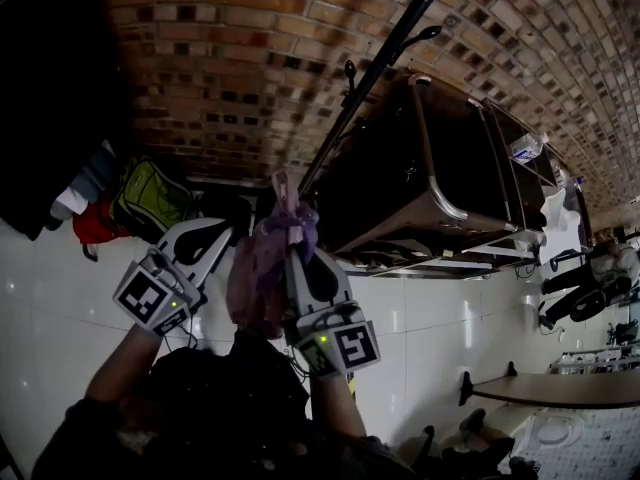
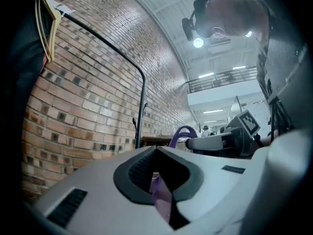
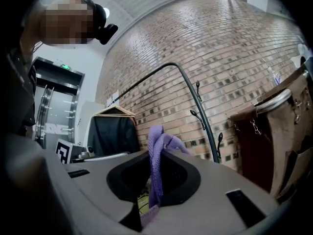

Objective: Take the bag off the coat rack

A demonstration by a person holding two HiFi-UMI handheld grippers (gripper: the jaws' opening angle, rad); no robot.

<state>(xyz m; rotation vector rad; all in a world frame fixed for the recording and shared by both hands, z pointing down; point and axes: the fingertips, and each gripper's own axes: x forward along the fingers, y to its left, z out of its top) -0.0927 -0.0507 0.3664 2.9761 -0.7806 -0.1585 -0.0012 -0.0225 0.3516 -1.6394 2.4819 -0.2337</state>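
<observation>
A mauve bag (image 1: 256,280) hangs between my two grippers in the head view. Its purple woven strap (image 1: 292,214) bunches up above the right gripper (image 1: 298,252), whose jaws are shut on it. In the right gripper view the strap (image 3: 155,151) runs up out of the right gripper (image 3: 154,174) in a loop. The left gripper (image 1: 228,234) sits against the bag's left side. In its own view the left gripper (image 2: 157,174) pinches a fold of purple fabric (image 2: 161,196). The black coat rack (image 1: 378,66) stands behind, apart from the strap; its hooks (image 3: 196,115) are bare.
A brick wall (image 1: 250,58) backs the rack. A brown cabinet with a metal rail (image 1: 432,168) stands to its right. A green backpack (image 1: 150,198) and a red item (image 1: 95,223) sit left. A dark garment on a wooden hanger (image 3: 115,131) hangs nearby.
</observation>
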